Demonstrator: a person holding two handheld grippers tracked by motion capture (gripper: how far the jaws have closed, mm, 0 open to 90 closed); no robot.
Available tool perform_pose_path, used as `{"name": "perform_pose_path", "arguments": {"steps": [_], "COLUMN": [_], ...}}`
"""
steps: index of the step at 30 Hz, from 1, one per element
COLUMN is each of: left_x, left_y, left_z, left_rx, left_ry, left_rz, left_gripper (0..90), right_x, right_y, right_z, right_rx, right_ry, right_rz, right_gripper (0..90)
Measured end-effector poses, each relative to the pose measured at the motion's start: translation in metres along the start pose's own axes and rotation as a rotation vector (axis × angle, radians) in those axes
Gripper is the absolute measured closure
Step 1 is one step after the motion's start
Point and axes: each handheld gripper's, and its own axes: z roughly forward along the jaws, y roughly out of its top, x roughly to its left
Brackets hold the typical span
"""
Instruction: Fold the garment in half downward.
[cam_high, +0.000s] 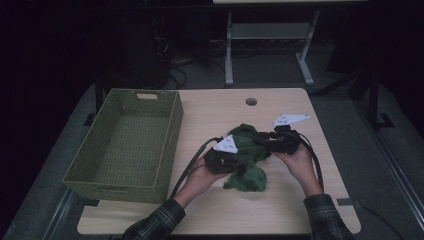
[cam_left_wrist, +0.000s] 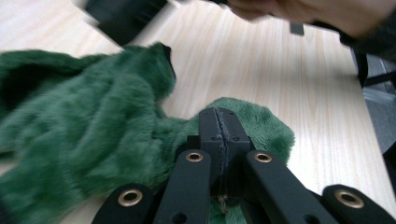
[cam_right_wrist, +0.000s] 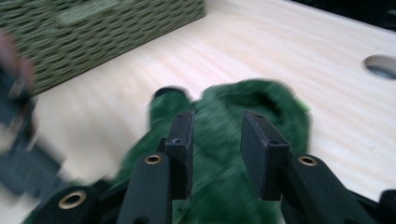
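Left hand-held gripper (cam_left_wrist: 219, 122) is seen in the lower middle of its own view with both black jaws pressed flat together; a lobe of the green plush cloth (cam_left_wrist: 93, 140) lies directly under and around the tips, but whether any pile is pinched in the seam cannot be told. In the high view the same left hand-held gripper (cam_high: 235, 159) is found at the centre of the frame, laid against the left edge of the cloth.

Right hand-held gripper (cam_right_wrist: 217, 140) is shown in its own view with the jaws parted and the cloth (cam_right_wrist: 261, 100) seen in the gap beneath them, untouched by the pads. In the high view it (cam_high: 261, 140) is placed right of centre, at the cloth's upper right edge.

Dark green, thick and furry, the cloth (cam_high: 247, 167) is bunched in a loose heap of folds with a hollow pocket near its top, and it is rested on the pale wooden table (cam_high: 210, 107), in the middle of the frame. A woven green basket (cam_high: 172, 132) is stood at the left of the frame, apart from the cloth.
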Motion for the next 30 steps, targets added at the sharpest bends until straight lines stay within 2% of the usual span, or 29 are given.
{"name": "perform_pose_path", "arguments": {"steps": [1,4,6,8,10,13,15,18,20,22,26,30], "left_x": [0.0,0.0,-0.001,-0.001,0.0,0.001,0.002,0.002,0.002,0.002,0.003,0.004], "left_y": [-0.002,-0.008,-0.011,-0.014,-0.017,-0.02,-0.022,-0.023,-0.023,-0.023,-0.024,-0.025], "left_z": [0.004,0.013,0.018,0.021,0.024,0.026,0.028,0.029,0.029,0.029,0.03,0.031], "left_rx": [0.016,0.042,0.06,0.07,0.084,0.088,0.091,0.098,0.099,0.101,0.099,0.102], "left_ry": [-0.002,-0.014,-0.018,-0.015,-0.014,-0.015,-0.015,-0.012,-0.01,-0.009,-0.012,-0.014], "left_rz": [0.007,-0.003,-0.004,-0.006,-0.007,-0.02,-0.025,-0.023,-0.023,-0.021,-0.033,-0.033], "left_gripper": [89.7,89.7,89.7,89.7,89.7,89.8,89.8,89.8,89.9,89.9,90.0,90.0], "right_x": [-0.004,-0.017,-0.024,-0.03,-0.038,-0.043,-0.047,-0.049,-0.048,-0.049,-0.05,-0.051], "right_y": [0.002,0.008,0.011,0.012,0.015,0.015,0.015,0.017,0.018,0.018,0.018,0.02], "right_z": [0.003,0.016,0.024,0.031,0.041,0.05,0.057,0.069,0.075,0.084,0.086,0.08], "right_rx": [0.001,0.017,0.031,0.023,0.051,0.034,0.069,0.078,0.081,0.125,0.123,0.111], "right_ry": [-0.011,-0.035,-0.034,-0.048,-0.047,-0.071,-0.065,-0.051,-0.078,-0.078,-0.08,-0.059], "right_rz": [0.001,0.008,0.028,0.039,0.053,0.048,0.061,0.059,0.032,0.046,0.055,0.065], "right_gripper": [64.1,63.3,62.6,62.4,61.7,61.5,59.7,60.5,63.4,66.8,85.1,87.7]}}
